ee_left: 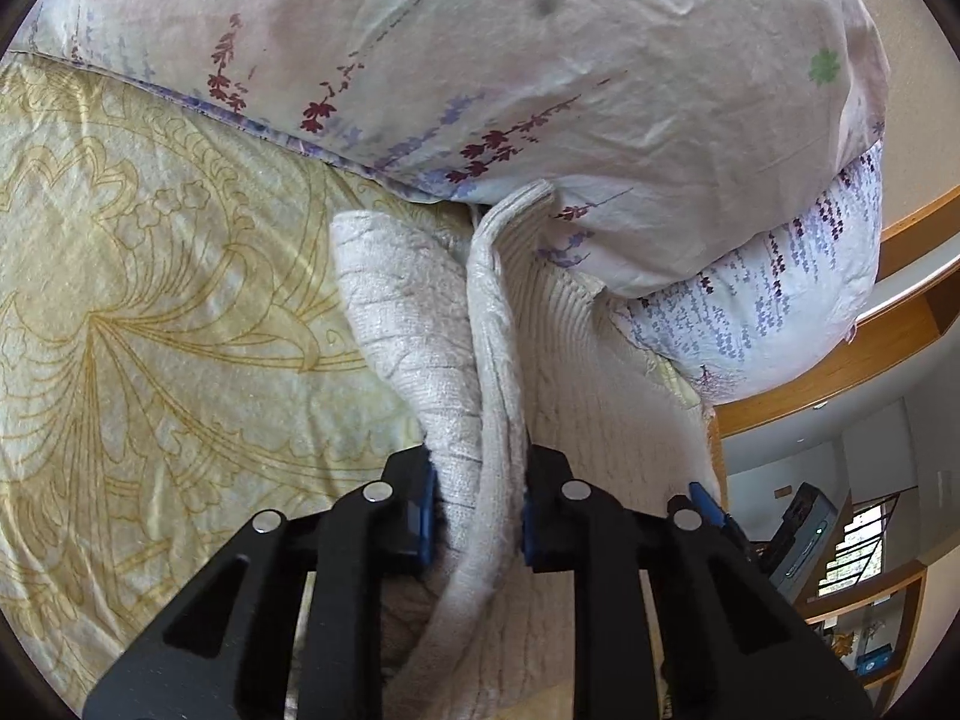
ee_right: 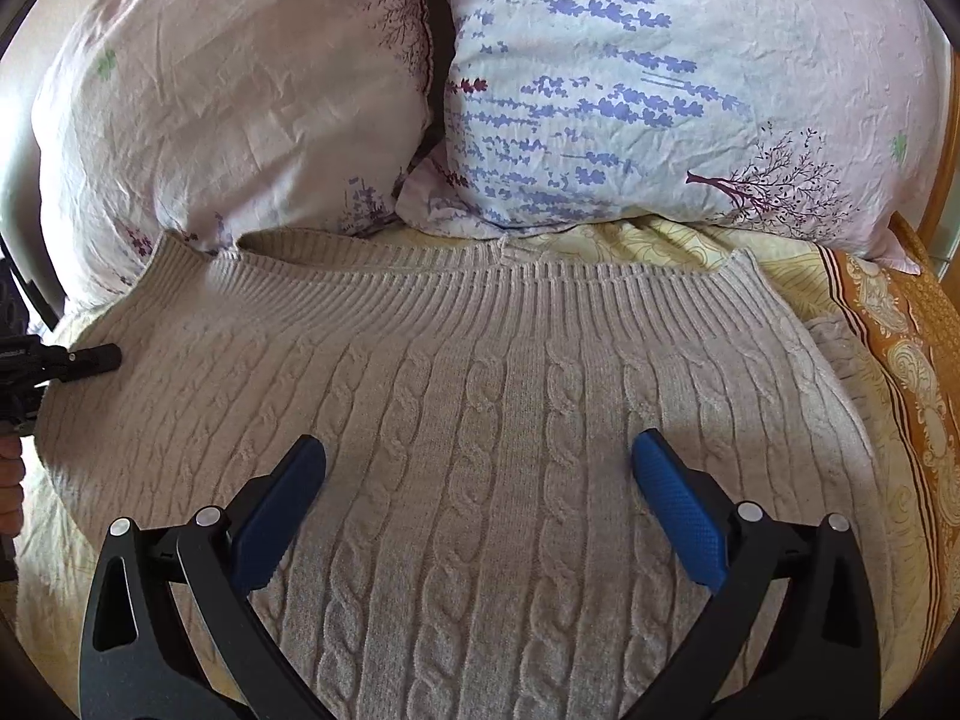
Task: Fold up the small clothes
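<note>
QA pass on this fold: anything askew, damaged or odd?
Nothing damaged. The sweater lies flat, but its ribbed hem butts against the pillows, so space there is tight. The left gripper pinches a bunched edge; the right gripper is open.

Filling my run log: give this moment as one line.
left tongs: shut on sweater edge | right tongs: open above sweater | sweater: flat on bed, below pillows

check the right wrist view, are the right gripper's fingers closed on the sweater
No, the right gripper has its blue fingers spread wide apart above the flat cable-knit sweater, with no fabric pinched between them.
</note>
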Demonstrator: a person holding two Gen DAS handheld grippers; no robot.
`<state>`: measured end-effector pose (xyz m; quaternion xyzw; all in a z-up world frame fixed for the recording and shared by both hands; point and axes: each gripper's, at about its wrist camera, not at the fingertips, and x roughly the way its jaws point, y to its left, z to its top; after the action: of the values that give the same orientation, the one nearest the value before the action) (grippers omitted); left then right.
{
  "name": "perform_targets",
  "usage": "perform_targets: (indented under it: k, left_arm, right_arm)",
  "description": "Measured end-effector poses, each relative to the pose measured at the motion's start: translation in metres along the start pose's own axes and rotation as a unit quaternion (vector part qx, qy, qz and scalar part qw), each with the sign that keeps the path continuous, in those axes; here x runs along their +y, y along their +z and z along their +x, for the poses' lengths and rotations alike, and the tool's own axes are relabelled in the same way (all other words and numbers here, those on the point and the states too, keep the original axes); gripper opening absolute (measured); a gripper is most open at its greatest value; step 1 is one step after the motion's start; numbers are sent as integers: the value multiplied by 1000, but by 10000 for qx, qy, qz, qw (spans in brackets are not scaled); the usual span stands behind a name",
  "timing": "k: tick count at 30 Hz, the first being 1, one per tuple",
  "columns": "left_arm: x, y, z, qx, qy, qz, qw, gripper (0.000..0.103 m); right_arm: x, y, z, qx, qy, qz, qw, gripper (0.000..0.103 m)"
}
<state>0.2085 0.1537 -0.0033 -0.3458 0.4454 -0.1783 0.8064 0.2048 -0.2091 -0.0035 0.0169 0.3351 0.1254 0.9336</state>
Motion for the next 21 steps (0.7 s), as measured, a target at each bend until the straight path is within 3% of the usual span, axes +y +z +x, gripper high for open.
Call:
perform_targets:
  k: [4, 7, 13, 17, 21]
  left_arm:
    - [-28, -5, -7, -163, -349, -2, 9993, 19]
    - [-52, -7, -10, -265, -689, -25, 9973, 19]
    - [-94, -13, 6, -272, -1392, -310, 9894, 18]
    - [-129, -20, 34, -97, -1761, -302, 9839, 18]
    - [-175, -32, 77, 198, -2191, -110, 9754, 18]
  right_arm:
    - [-22, 7, -20, -391, 581, 651, 9954, 102]
    - [-38, 12, -37, -743, 753, 907, 9902, 102]
    - [-65, 18, -50, -853, 1313, 1177, 9806, 102]
    - [-91, 19, -47, -639, 1940, 1597, 9658, 102]
    - [-117, 15, -45, -488, 2605, 2170, 9395, 102]
